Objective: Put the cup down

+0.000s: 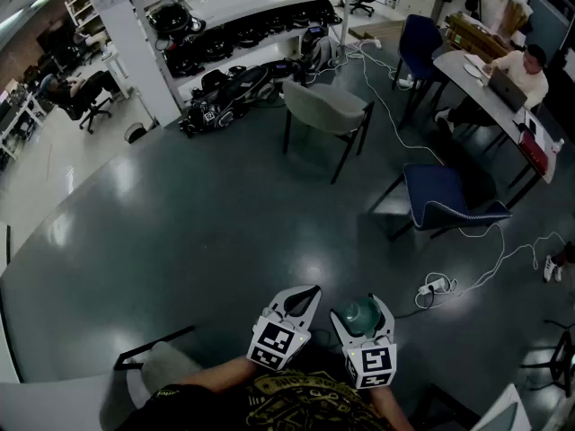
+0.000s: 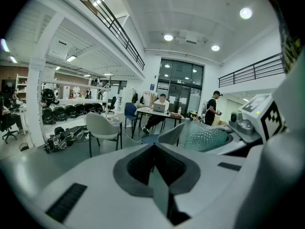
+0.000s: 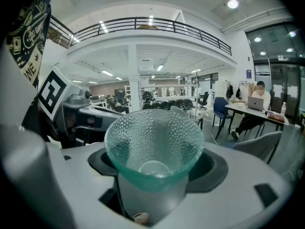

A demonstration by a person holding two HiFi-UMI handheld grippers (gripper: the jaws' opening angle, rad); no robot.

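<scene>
- Glass first: clamping the green dimpled cup (image 3: 153, 147) by its narrow lower part between the jaws of the right gripper (image 1: 363, 317), spread wide and pressing on both sides.
- Carrying it mouth-up in mid-air close to the body, hanging over bare dark floor (image 1: 225, 232) and resting on nothing.
- Showing the jaws of the left gripper (image 2: 155, 168) pressed together and empty, just beside the cup-bearing one.
- Risking a drop and a shatter by letting go here, with nothing underneath except floor well below.
- Risking a slide out of the grip too, judging by the smooth tapered glass and the gripper tilting nose-down.
- Risking a knock from the neighbouring gripper, sitting so near.
- Needing a surface before opening; seeing only a pale slab (image 1: 54, 400) at the lower left, possibly a tabletop, well apart from the cup.
- Containing nothing, apparently: looking straight through to the clear round base, with no liquid or object showing.
</scene>
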